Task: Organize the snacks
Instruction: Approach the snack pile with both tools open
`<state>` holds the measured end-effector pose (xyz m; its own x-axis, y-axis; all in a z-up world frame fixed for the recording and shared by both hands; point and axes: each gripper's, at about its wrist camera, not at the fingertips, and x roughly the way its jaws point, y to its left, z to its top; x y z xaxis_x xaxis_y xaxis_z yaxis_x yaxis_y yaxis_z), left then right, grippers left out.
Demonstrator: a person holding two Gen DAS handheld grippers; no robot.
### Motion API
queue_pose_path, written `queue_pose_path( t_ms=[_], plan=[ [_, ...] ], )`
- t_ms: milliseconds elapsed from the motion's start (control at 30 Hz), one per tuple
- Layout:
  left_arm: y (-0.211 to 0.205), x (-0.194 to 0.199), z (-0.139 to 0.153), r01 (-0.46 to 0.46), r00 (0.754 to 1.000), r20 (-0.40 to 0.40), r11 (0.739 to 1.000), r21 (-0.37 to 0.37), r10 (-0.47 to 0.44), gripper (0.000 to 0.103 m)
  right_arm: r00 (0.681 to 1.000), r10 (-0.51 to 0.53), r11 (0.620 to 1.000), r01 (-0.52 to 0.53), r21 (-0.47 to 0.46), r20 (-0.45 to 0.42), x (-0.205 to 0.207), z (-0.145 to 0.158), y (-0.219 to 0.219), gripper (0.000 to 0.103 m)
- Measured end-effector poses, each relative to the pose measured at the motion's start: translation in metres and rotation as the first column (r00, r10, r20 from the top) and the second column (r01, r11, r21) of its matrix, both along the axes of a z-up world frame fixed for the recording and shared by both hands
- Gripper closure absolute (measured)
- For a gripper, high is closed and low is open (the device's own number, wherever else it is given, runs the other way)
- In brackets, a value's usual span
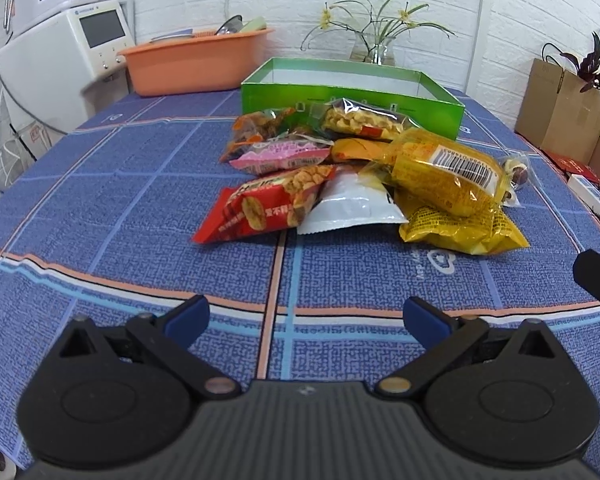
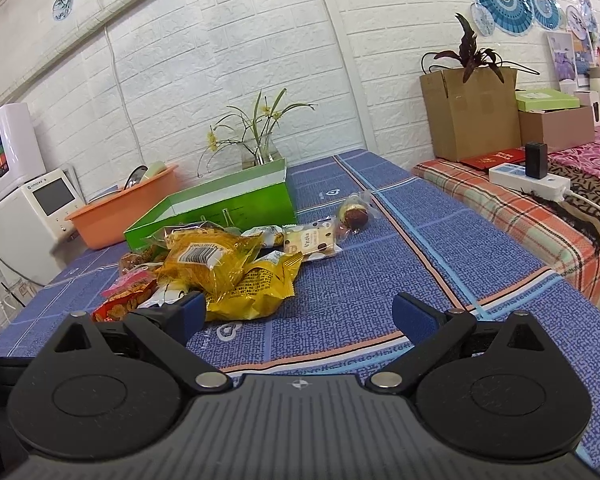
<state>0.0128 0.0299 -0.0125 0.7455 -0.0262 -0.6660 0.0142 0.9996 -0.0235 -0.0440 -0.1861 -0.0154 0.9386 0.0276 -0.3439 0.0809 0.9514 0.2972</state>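
1. Claw state: the left claw (image 1: pixel 306 314) and the right claw (image 2: pixel 295 314) both stand with jaws spread wide and nothing between them, low over the desk (image 1: pixel 99 200).
2. Task items: the snack pile (image 1: pixel 360 176) lies ahead of the left claw and ahead-left of the right claw; the green box (image 1: pixel 352 96) stands open just beyond the pile.
3. Risk: packets overlap. Pulling the red packet (image 1: pixel 267 204) likely drags the white packet (image 1: pixel 352 208) touching it.
4. Risk: the glossy yellow bag (image 1: pixel 452 180) rests on top of other packets; film may slip from the pads or tip off the heap.
5. Risk: both claws converging on one pile may collide.
6. View difference: the right wrist view shows the spotted cream packet (image 2: pixel 310 244) and the round wrapped sweet (image 2: pixel 354 216) clearly, on the far right of the pile; the left wrist view shows the red packet whole.
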Motion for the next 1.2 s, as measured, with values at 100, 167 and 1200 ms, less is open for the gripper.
queue_pose_path(
  t_ms=[100,167,1200],
  plan=[
    [-0.003,0.0,-0.001,0.016,1.0,-0.007,1.0,0.01,-0.016,0.0,1.0,0.0,1.0,0.0,0.002,-0.003,0.0,0.0,-0.001,0.0],
    [-0.004,0.0,-0.001,0.021,1.0,-0.008,1.0,0.013,-0.021,0.0,1.0,-0.003,1.0,0.003,-0.001,-0.005,0.001,0.0,0.0,0.0],
    [0.012,-0.009,-0.003,0.055,0.995,0.089,0.989,-0.14,-0.043,0.0,0.995,0.092,0.986,-0.097,0.136,0.043,0.001,-0.01,0.002,0.0]
  ],
)
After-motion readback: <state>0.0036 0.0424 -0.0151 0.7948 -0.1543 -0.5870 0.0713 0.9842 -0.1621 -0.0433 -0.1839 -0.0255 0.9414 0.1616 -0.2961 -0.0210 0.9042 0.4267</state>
